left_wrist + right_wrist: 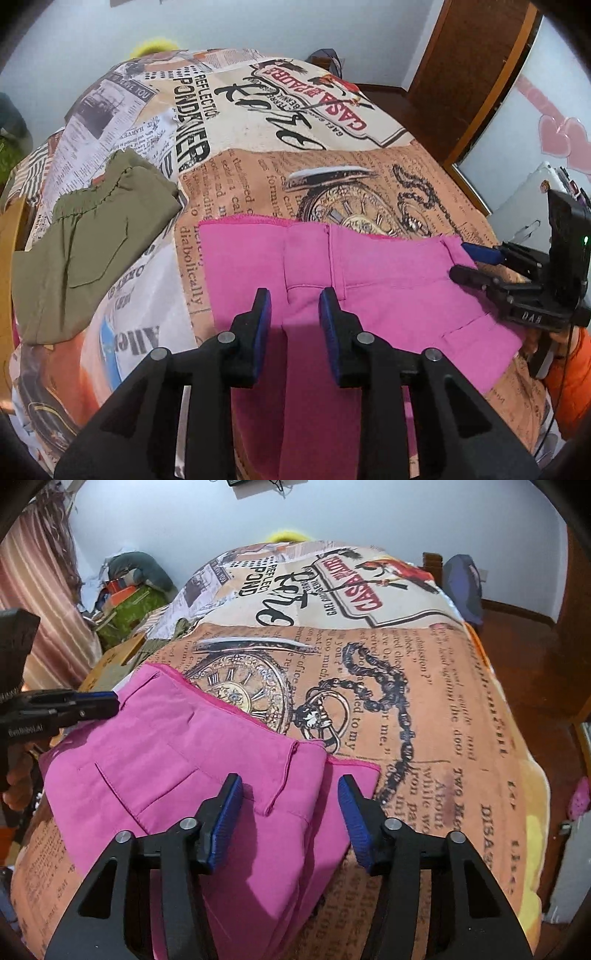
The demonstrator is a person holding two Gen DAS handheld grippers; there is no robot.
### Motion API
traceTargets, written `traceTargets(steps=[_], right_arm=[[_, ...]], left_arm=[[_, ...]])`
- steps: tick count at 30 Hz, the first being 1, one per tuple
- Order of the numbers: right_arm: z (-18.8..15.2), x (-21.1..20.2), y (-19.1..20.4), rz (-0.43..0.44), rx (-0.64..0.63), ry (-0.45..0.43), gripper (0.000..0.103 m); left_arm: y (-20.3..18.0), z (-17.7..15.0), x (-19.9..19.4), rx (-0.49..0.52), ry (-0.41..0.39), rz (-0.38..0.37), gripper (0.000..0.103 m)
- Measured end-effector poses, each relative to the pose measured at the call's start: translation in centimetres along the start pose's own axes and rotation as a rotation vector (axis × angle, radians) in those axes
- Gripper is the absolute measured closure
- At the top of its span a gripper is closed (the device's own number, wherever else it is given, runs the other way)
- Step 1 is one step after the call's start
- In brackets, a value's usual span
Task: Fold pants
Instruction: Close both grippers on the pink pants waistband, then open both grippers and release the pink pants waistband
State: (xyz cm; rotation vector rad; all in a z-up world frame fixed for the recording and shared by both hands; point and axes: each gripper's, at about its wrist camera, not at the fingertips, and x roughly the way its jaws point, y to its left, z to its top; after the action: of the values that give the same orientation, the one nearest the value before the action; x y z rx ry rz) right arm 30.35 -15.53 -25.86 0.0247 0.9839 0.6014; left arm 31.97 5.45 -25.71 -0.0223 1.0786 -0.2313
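Pink pants [369, 295] lie folded flat on the printed bedspread [258, 177]; they also show in the right wrist view [177, 753]. My left gripper [294, 314] is open and hovers just above the pants' middle, holding nothing. My right gripper [291, 805] is open above the pants' folded corner, empty. The right gripper also shows in the left wrist view [469, 262] at the pants' right edge. The left gripper shows in the right wrist view [110, 701] at the pants' far left corner.
Folded olive-green pants [92, 243] lie on the bed's left side. A wooden door [461, 74] and a window with pink hearts [554, 136] stand at the right. Clutter [129, 587] is piled beside the bed's far left. The bedspread's right edge [517, 775] drops to the floor.
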Motion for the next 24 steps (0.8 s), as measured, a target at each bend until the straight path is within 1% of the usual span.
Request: traceTargets(steps=[1, 2, 3, 4, 5, 6, 10, 12, 17, 19, 24], right_arm=[[0.0, 0.1, 0.0, 0.013, 0.004, -0.001, 0.066], [-0.1, 0.0, 0.1, 0.007, 0.004, -0.007, 0.070], [-0.1, -0.1, 0.2, -0.005, -0.002, -0.015, 0.076], [0.0, -0.2, 0.2, -0.010, -0.008, -0.021, 0.077], [0.0, -0.3, 0.3, -0.019, -0.013, -0.030, 0.084], [0.0, -0.6, 0.4, -0.029, -0.020, -0.041, 0.087], [0.3, -1.5, 0.8, -0.040, -0.049, -0.084, 0.090], [0.6, -1.8, 0.9, -0.046, -0.064, -0.100, 0.091], [1.5, -3.0, 1.3, -0.066, -0.086, -0.168, 0.092], [1.8, -2.8, 1.3, -0.070, -0.095, -0.177, 0.092], [2.3, -1.7, 1.1, -0.077, -0.103, -0.177, 0.094]], left_arm=[[0.1, -0.2, 0.2, -0.003, 0.002, -0.001, 0.075], [0.2, -0.3, 0.4, -0.011, -0.001, -0.006, 0.075], [0.4, -0.5, 0.4, -0.021, -0.004, -0.015, 0.078], [0.4, -0.5, 0.4, -0.028, -0.002, -0.026, 0.081], [0.3, -0.5, 0.4, -0.030, -0.001, -0.038, 0.088], [0.1, -0.5, 0.3, -0.026, -0.008, -0.028, 0.089], [-0.8, -0.7, 0.0, 0.015, -0.030, 0.017, 0.093], [-1.0, -0.7, 0.0, 0.024, -0.033, 0.024, 0.094], [-0.6, -0.7, -0.7, 0.011, -0.052, 0.007, 0.097], [-0.6, -0.4, -1.1, 0.017, -0.060, -0.004, 0.098], [-0.8, 0.3, -1.2, 0.033, -0.075, -0.004, 0.099]])
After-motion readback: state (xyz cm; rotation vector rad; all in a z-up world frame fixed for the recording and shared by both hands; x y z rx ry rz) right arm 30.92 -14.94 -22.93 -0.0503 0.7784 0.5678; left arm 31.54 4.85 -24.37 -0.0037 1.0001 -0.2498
